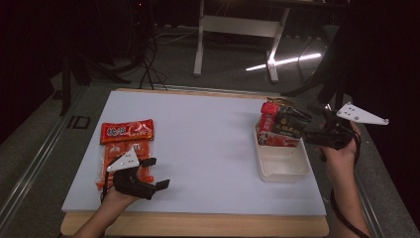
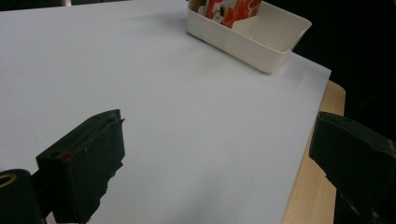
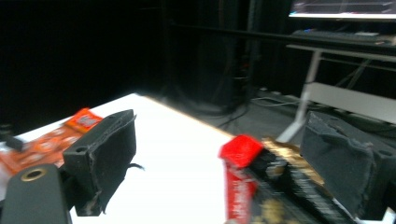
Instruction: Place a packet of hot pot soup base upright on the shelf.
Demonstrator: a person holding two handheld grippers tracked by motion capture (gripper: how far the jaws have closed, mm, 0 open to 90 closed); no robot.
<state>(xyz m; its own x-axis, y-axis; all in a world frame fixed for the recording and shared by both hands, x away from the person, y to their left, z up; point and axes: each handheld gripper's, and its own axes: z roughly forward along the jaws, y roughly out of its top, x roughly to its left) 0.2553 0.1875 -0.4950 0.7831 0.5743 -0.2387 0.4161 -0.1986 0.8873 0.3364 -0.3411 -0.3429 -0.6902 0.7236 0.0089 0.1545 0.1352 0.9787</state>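
Note:
Several snack packets (image 1: 278,128), red and black with gold print, stand upright in the far end of a cream tray (image 1: 283,168) at the table's right. My right gripper (image 1: 303,126) reaches in from the right at their height, open, with its jaws on either side of them. In the right gripper view the red-topped packet (image 3: 239,173) and a black-gold one (image 3: 289,196) sit between the wide jaws of the right gripper (image 3: 222,126), close to the right one. My left gripper (image 1: 157,173) rests low at the front left, open and empty, next to flat orange packets (image 1: 126,132).
The white board (image 1: 208,144) lies on a wooden table whose edge (image 2: 313,186) shows near the left gripper (image 2: 215,158). The tray (image 2: 252,44) has bare room in its near half. A white desk frame (image 1: 236,25) stands beyond the table on a dark floor.

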